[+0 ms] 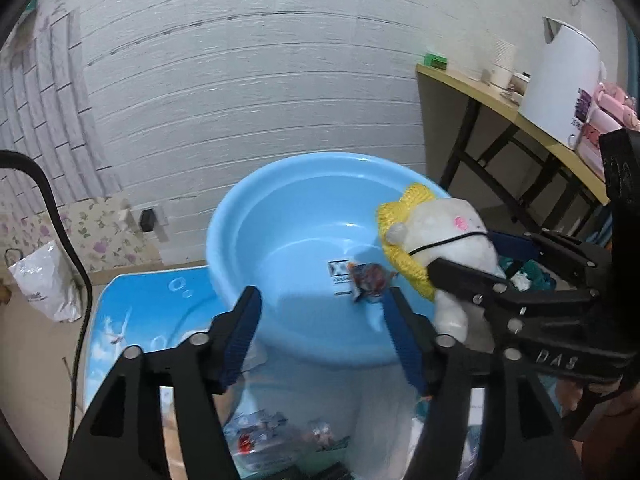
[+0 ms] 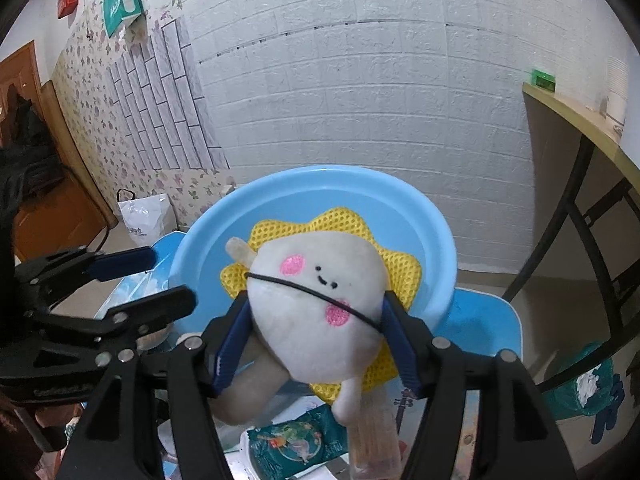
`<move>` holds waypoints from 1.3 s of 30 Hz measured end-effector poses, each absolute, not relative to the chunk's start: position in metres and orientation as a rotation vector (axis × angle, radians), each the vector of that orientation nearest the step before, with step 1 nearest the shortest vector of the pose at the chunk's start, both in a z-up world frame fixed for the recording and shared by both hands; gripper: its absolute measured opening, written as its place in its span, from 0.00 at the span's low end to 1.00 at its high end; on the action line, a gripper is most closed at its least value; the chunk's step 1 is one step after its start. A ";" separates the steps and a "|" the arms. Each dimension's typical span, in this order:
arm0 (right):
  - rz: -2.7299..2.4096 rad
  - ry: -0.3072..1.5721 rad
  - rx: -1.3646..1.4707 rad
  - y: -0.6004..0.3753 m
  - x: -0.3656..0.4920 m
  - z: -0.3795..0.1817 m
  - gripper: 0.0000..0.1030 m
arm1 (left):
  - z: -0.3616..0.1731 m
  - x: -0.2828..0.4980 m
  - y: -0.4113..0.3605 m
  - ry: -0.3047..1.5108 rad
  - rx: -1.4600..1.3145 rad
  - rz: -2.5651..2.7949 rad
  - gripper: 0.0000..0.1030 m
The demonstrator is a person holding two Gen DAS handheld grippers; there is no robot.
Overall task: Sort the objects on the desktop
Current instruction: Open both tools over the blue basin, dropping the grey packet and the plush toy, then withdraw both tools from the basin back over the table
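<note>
My right gripper (image 2: 314,336) is shut on a white plush toy (image 2: 316,304) with a yellow mesh mane and pink cheeks, held above the near rim of a light blue plastic basin (image 2: 424,216). In the left wrist view the same toy (image 1: 444,240) hangs over the basin's right rim (image 1: 224,216), held by the right gripper (image 1: 480,264). My left gripper (image 1: 320,320) is open and empty just in front of the basin. A small colourful snack packet (image 1: 370,280) lies inside the basin. The left gripper also shows at the left of the right wrist view (image 2: 160,276).
The basin stands on a blue printed tabletop (image 1: 140,312). Snack packets (image 2: 296,444) lie on it near me. A white bag (image 1: 46,280) sits on the floor at left. A wooden desk (image 1: 500,108) with a white kettle stands at right.
</note>
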State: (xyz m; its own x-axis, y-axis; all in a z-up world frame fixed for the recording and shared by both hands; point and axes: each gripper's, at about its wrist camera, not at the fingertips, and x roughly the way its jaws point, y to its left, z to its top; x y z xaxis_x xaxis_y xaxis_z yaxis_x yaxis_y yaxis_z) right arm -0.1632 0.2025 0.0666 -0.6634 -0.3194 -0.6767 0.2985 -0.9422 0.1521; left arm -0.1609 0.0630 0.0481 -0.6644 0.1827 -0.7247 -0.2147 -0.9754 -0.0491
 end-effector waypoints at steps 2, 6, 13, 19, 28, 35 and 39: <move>-2.591 -0.062 1.076 0.200 -0.165 0.066 0.63 | 0.049 -0.158 0.053 0.041 -1.170 2.718 0.70; -2.596 -0.089 1.065 0.187 -0.166 0.067 0.67 | 0.053 -0.150 0.036 -0.033 -1.165 2.739 0.84; -2.705 -0.111 0.952 0.183 -0.151 0.072 0.98 | 0.053 -0.132 0.016 -0.003 -1.200 2.827 0.90; -2.734 -0.149 0.861 0.187 -0.130 0.084 1.00 | 0.043 -0.110 0.004 0.009 -1.213 2.864 0.95; -2.730 -0.141 0.867 0.190 -0.095 0.077 1.00 | 0.017 -0.083 -0.012 0.024 -1.214 2.892 1.00; -2.725 -0.003 0.894 0.183 -0.069 0.067 1.00 | 0.010 -0.067 -0.023 0.032 -1.183 2.933 1.00; -2.716 0.006 0.930 0.188 -0.054 0.059 1.00 | 0.007 -0.059 -0.032 0.004 -1.183 2.953 1.00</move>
State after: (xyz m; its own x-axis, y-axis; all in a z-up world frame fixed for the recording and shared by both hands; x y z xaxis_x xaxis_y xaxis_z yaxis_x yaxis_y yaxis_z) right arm -0.0544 0.1885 0.0588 -0.7575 -0.2519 -0.6023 0.2546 -0.9635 0.0829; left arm -0.0595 -0.0315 0.0071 -0.7226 -0.0375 -0.6903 0.0354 -0.9992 0.0172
